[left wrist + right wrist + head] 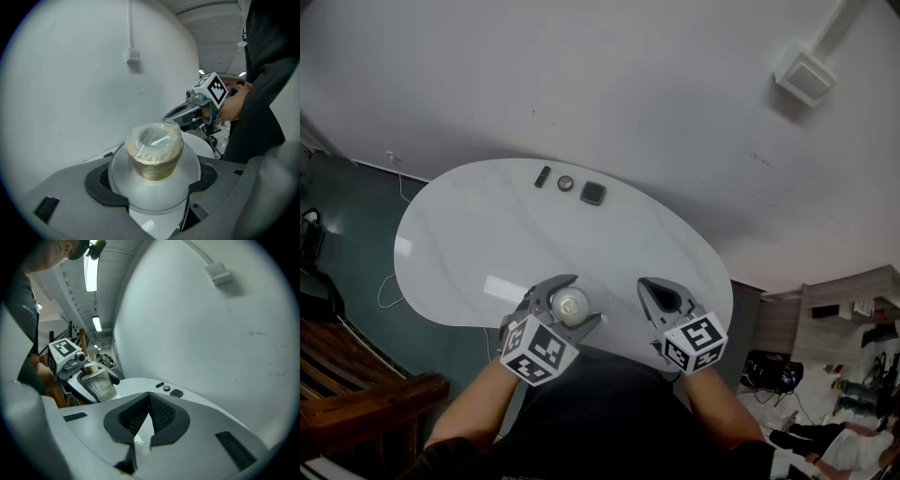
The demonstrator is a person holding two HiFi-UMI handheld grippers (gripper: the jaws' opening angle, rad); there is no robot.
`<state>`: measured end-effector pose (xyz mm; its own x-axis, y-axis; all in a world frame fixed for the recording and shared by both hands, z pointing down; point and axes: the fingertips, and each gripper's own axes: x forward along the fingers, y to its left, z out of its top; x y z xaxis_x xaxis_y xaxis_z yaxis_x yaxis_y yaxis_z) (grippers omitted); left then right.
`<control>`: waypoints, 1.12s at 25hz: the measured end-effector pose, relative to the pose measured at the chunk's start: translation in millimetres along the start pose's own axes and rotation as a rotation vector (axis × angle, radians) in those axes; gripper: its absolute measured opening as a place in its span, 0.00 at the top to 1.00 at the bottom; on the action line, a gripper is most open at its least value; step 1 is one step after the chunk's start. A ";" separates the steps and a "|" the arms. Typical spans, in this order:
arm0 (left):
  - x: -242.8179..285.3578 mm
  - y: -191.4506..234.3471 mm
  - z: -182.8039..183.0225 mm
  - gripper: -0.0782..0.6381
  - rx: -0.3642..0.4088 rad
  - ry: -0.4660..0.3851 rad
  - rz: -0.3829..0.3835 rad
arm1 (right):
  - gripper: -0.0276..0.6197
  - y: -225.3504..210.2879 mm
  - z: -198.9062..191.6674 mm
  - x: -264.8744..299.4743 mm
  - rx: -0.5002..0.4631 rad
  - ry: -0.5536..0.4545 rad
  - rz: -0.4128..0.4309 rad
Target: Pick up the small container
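The small container (pixel 154 152) sits between the two jaws of the left hand-held gripper (pixel 573 304), which are closed on its sides and hold it. It has a wide pale body and a narrower brownish top covered with clear film. It is at the tip of this hand-held gripper, over the near edge of the white table (pixel 459 234). Whether it touches the table top I cannot tell.

Just to the right of the left hand-held gripper, apart from it, is the right hand-held gripper (pixel 651 285). Its jaws are pressed together and nothing is between them.

Far in front of both hand-held grippers, near the far edge of the table, three little things lie in a row: a black bar (pixel 543 176), a round piece (pixel 565 183) and a dark square piece (pixel 592 193). Beyond them is a white wall (pixel 628 84) with a small white box (pixel 804 77) on it.
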<state>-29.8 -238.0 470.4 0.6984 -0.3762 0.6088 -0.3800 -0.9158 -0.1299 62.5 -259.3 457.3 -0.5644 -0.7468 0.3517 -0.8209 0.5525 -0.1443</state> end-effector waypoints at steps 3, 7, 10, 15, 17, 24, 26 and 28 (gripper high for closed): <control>1.4 -1.1 0.4 0.41 -0.005 -0.001 -0.006 | 0.96 1.6 0.8 -0.9 -0.006 -0.007 0.001; 2.0 -1.5 1.0 0.41 0.006 0.000 -0.007 | 0.96 4.5 2.7 -1.3 -0.015 -0.013 0.002; 2.0 -1.2 0.5 0.41 0.010 0.000 -0.006 | 0.96 6.2 2.5 -2.0 -0.018 -0.017 -0.003; 1.8 -0.2 2.3 0.41 0.019 -0.003 -0.004 | 0.96 7.3 3.6 -3.2 -0.020 -0.023 -0.004; 1.6 0.9 2.4 0.41 0.024 -0.003 -0.002 | 0.96 7.6 4.3 -2.5 -0.025 -0.024 -0.004; 3.7 -1.5 2.8 0.41 0.025 -0.004 -0.012 | 0.96 6.1 3.2 -4.4 -0.018 -0.023 -0.011; 3.7 -2.1 3.2 0.41 0.026 -0.004 -0.013 | 0.96 6.0 2.9 -4.9 -0.017 -0.022 -0.012; 3.4 -2.0 3.1 0.41 0.027 -0.005 -0.011 | 0.96 6.2 2.3 -5.2 -0.015 -0.021 -0.012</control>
<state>-24.8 -237.9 470.3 0.7052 -0.3671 0.6065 -0.3561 -0.9232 -0.1447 60.2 -252.8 452.5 -0.5564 -0.7609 0.3338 -0.8263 0.5488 -0.1263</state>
